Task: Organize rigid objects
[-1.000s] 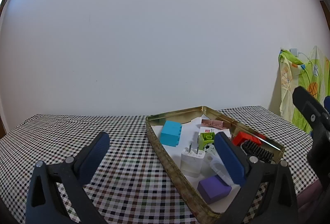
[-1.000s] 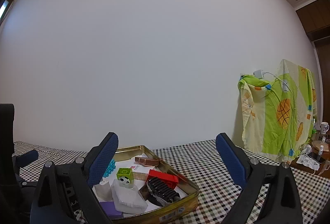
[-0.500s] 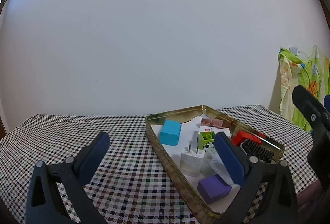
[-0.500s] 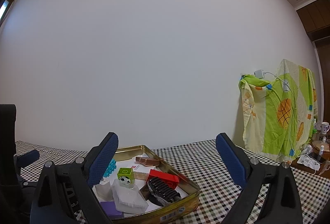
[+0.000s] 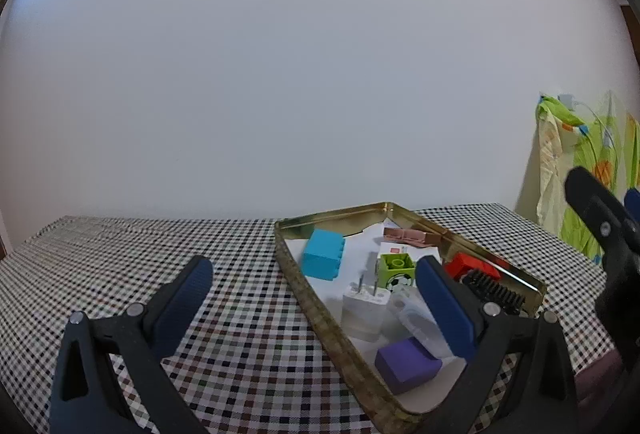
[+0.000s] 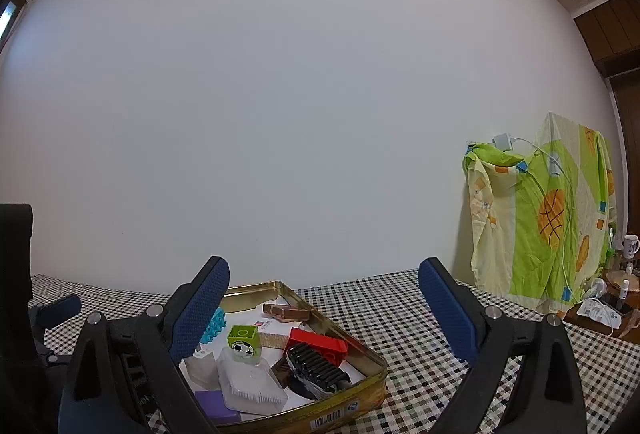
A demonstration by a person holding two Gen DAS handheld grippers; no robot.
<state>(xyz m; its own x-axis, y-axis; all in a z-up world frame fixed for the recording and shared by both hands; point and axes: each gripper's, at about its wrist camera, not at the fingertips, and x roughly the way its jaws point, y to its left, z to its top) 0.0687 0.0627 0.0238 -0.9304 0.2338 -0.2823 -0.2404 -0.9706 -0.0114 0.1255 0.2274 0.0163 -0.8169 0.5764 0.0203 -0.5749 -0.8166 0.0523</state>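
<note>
The left tool point(image 5: 312, 290) hangs above the checked table point(image 5: 248, 314) with its two blue-padded fingers point(image 5: 182, 300) spread wide and nothing between them. The right tool point(image 6: 324, 298) is likewise released, its fingers far apart and empty.

A shallow gold tin point(image 5: 320, 310) sits on the table ahead of both tools, and the small hard things lie inside it on a white lining. In the left view a blue block point(image 5: 323, 254) rests near the tin's far left corner, and a white plug point(image 5: 366, 308) stands with its prongs up beside a green cube point(image 5: 396, 268) printed with a football. A purple block point(image 5: 408, 364) lies at the near end, just beside a clear plastic piece point(image 5: 416, 318). A red brick point(image 5: 468, 266) and a black comb point(image 5: 496, 292) lie touching along the right wall, and a pink-brown bar point(image 5: 408, 236) lies toward the far end.

In the right view, a green and yellow patterned cloth point(image 6: 540, 218) hangs by the white wall point(image 6: 280, 94) past the table's right end.
</note>
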